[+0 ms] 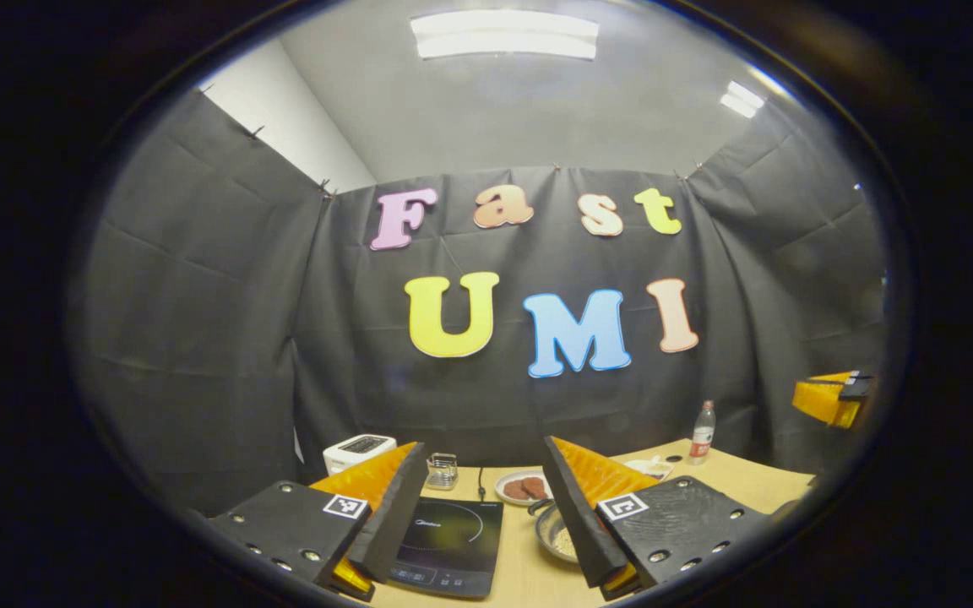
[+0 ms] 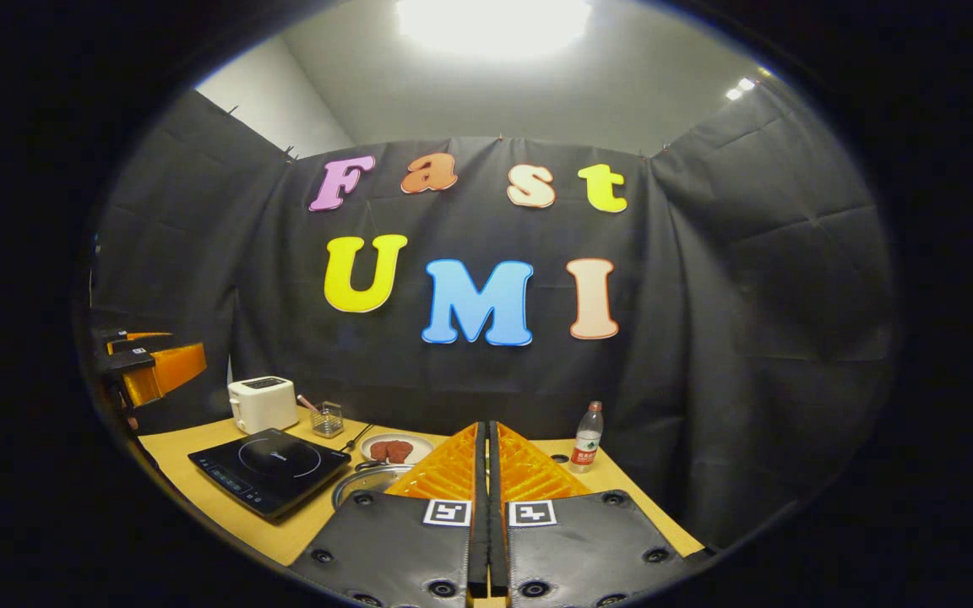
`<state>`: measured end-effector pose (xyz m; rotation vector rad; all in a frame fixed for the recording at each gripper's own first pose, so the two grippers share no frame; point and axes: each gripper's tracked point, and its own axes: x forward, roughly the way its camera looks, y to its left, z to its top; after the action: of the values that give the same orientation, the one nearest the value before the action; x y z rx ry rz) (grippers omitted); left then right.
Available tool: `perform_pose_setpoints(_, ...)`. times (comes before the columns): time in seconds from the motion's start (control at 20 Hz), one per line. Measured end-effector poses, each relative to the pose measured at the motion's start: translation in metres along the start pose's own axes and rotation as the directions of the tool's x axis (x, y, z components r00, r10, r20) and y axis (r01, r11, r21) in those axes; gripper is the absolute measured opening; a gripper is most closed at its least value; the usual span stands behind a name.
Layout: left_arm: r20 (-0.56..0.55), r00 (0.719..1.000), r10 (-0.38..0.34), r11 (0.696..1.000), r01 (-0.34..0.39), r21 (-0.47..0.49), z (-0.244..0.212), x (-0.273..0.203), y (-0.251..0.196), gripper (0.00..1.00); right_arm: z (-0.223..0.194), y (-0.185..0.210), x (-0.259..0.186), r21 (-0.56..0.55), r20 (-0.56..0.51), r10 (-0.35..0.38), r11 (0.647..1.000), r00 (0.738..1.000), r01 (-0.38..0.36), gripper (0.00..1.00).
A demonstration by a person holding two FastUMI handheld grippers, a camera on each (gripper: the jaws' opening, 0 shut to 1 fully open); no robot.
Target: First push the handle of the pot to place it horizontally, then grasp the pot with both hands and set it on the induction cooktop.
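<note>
The metal pot [image 1: 556,532] sits on the wooden table just right of the black induction cooktop [image 1: 448,545], and my left gripper's right finger covers part of it. I cannot make out its handle. My left gripper [image 1: 484,445] is open, held above the table's near edge with nothing between its fingers. In the right gripper view the pot [image 2: 366,483] peeks out left of my right gripper [image 2: 487,425], which is shut on nothing and hovers above the table. The cooktop [image 2: 271,469] lies further left. The left gripper [image 2: 149,367] shows at the far left, raised.
A white toaster [image 2: 263,404] and a small wire basket [image 2: 328,418] stand behind the cooktop. Behind the pot sits a plate with brown patties [image 2: 394,449]. A plastic bottle [image 2: 588,437] stands at the back right. The other gripper [image 1: 833,397] hangs at the far right.
</note>
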<state>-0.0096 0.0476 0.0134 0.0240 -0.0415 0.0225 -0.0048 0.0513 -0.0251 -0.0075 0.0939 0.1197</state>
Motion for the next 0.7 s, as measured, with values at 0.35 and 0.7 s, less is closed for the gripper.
perform_pose_setpoints(0.35, 0.0, 1.0, -0.014, 1.0, 0.014, -0.014, -0.006, 0.005, 0.026, 0.83, -0.039, 0.027, 0.008, -0.021, -0.102, 0.06, 0.998, 0.993, -0.062, 0.02)
perform_pose_setpoints(0.7, 0.007, 1.0, 0.005, 1.0, -0.005, 0.011, -0.002, 0.015, 0.032, 0.83, -0.09, 0.052, 0.02, -0.032, -0.224, 0.185, 0.98, 0.957, -0.197, 0.02)
